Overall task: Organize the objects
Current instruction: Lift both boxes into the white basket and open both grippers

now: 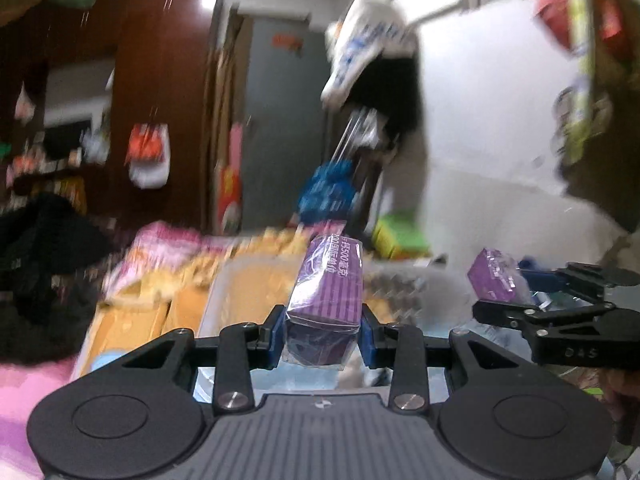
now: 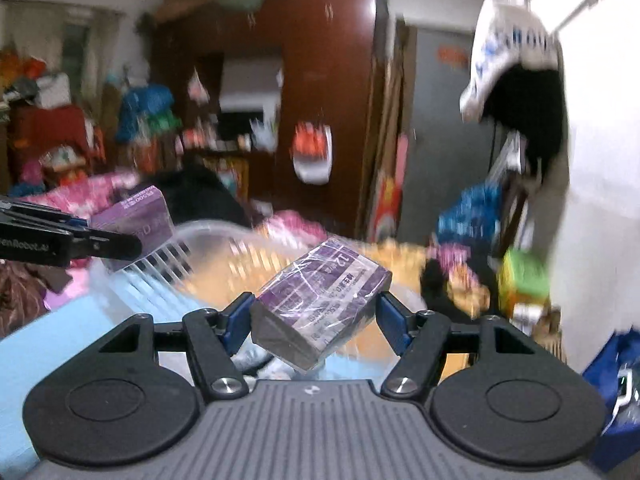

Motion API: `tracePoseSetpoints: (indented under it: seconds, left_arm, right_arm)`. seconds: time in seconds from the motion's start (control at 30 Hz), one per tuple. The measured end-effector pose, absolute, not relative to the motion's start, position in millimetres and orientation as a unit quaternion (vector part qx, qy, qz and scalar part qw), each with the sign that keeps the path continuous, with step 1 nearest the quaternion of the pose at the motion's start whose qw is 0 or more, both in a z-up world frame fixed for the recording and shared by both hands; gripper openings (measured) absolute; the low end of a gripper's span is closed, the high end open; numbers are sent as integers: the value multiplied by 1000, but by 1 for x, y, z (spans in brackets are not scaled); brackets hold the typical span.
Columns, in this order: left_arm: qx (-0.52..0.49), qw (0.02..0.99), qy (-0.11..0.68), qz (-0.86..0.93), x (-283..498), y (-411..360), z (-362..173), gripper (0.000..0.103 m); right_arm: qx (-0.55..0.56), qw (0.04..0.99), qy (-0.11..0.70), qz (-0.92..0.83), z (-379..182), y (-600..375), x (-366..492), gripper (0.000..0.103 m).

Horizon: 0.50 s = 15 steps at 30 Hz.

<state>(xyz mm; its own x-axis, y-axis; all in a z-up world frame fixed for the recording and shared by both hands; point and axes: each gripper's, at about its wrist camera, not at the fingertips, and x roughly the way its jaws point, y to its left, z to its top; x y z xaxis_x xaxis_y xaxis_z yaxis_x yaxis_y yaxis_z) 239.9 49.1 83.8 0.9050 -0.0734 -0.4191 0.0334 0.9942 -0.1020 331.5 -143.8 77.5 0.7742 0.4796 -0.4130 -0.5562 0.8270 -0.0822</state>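
My left gripper (image 1: 322, 330) is shut on a purple box wrapped in clear film (image 1: 326, 292), held upright in the air. My right gripper (image 2: 315, 316) is shut on a second purple wrapped box (image 2: 320, 300), which sits tilted between the blue pads. In the left wrist view the right gripper (image 1: 520, 300) shows at the right with its purple box (image 1: 494, 276). In the right wrist view the left gripper (image 2: 80, 240) shows at the left with its box (image 2: 136, 220). Both views are motion-blurred.
A clear plastic basket (image 2: 160, 264) and light blue surface (image 2: 52, 340) lie below. Pink bedding (image 1: 160, 248), black clothing (image 1: 44, 264), a dark wooden wardrobe (image 2: 320, 80), a grey door (image 1: 280, 120) and hanging bags (image 1: 368, 44) surround the space.
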Motion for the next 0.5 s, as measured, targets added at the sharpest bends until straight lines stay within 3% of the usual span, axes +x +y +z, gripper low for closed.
tracePoseSetpoints:
  seconds: [0.23, 0.5]
  left_arm:
    - [-83, 954, 286, -20, 284, 75, 60, 40]
    - [-68, 961, 267, -33, 283, 69, 62, 41]
  right_arm:
    - [-112, 925, 247, 265, 66, -131, 351, 69]
    - [-105, 926, 244, 268, 67, -133, 349, 73]
